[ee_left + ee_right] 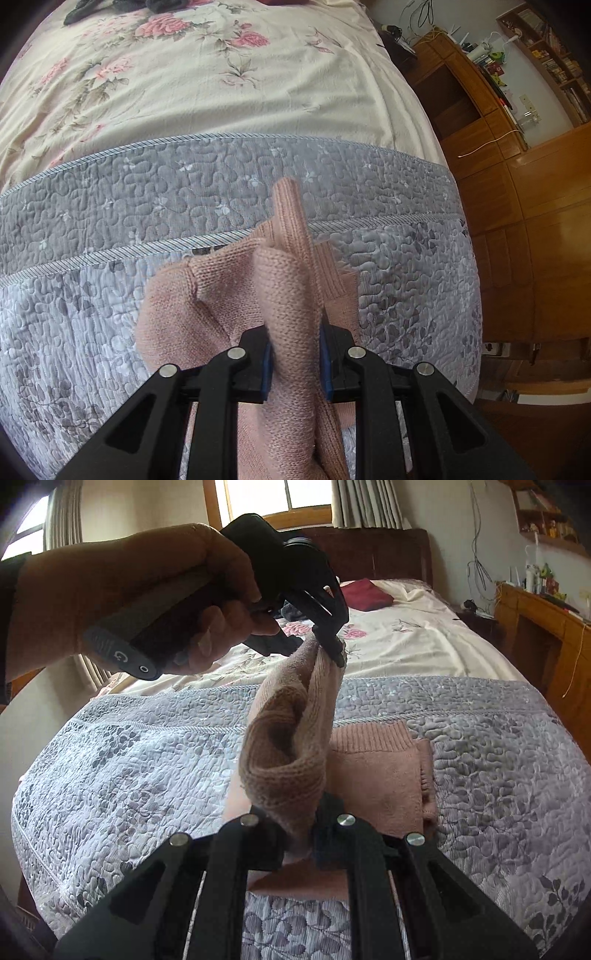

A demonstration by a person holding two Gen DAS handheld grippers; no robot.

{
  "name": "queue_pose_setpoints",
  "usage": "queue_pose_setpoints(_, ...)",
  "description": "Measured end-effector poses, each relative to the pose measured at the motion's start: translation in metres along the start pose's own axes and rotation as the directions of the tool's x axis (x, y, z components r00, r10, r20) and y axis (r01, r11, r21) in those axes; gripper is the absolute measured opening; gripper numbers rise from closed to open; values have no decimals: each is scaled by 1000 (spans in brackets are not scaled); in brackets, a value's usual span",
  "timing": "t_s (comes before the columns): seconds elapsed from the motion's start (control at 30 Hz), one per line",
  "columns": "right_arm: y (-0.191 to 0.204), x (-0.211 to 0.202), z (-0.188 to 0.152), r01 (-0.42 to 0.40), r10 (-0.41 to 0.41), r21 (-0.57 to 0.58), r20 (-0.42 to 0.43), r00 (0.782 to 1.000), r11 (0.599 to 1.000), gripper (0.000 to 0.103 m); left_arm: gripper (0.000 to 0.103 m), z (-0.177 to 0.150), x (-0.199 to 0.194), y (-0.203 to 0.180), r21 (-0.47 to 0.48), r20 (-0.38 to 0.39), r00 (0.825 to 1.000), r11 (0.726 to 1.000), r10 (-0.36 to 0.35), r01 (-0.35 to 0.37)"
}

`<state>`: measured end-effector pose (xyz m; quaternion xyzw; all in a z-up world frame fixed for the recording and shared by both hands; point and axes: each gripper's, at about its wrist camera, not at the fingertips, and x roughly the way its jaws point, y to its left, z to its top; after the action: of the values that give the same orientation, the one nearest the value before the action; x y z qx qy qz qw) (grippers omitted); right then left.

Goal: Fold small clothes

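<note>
Left hand [147, 602] grips the left gripper [325, 646], its fingers clamped on the far upper end of the pink knit garment [291, 731]. Right gripper [299, 842] is clamped on the near end. Remaining garment lies folded on the grey quilt [498, 738], right of centre.

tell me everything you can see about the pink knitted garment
The pink knitted garment looks like soft dusty-pink knit with a ribbed hem band. Part of it lies flat, folded, on the grey quilted cover. One edge is lifted into a loose hanging loop, pinched at its far end by the left claw and at its near end by the right claw. The left wrist view shows blue pads clamping the bunched fabric.
</note>
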<state>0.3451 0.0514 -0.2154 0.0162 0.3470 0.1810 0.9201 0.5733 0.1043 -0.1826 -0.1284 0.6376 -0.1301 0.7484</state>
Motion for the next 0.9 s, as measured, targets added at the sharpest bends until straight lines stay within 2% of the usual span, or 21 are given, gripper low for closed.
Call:
queue_pose_setpoints(0.23, -40, 8, -23, -18, 19, 86, -20, 1000, 996, 9, 19, -3, 48, -35, 39, -31, 995, 995, 90, -89)
queue_pose_setpoints(0.47, -82, 18, -51, -72, 84, 229, -45, 995, 971, 9, 19, -11, 88, -64, 81, -33, 979, 977, 201, -197)
queue_pose_setpoints(0.73, -125, 32, -88, -177, 202, 395, -23, 979, 902, 9, 19, -29, 125, -104, 162, 59, 919, 905, 389, -394)
queue_pose_setpoints(0.9, -148, 43, -104, -259, 301, 506, -1, 954, 823, 9, 21, -41, 142, -120, 202, 139, 874, 851, 465, -485)
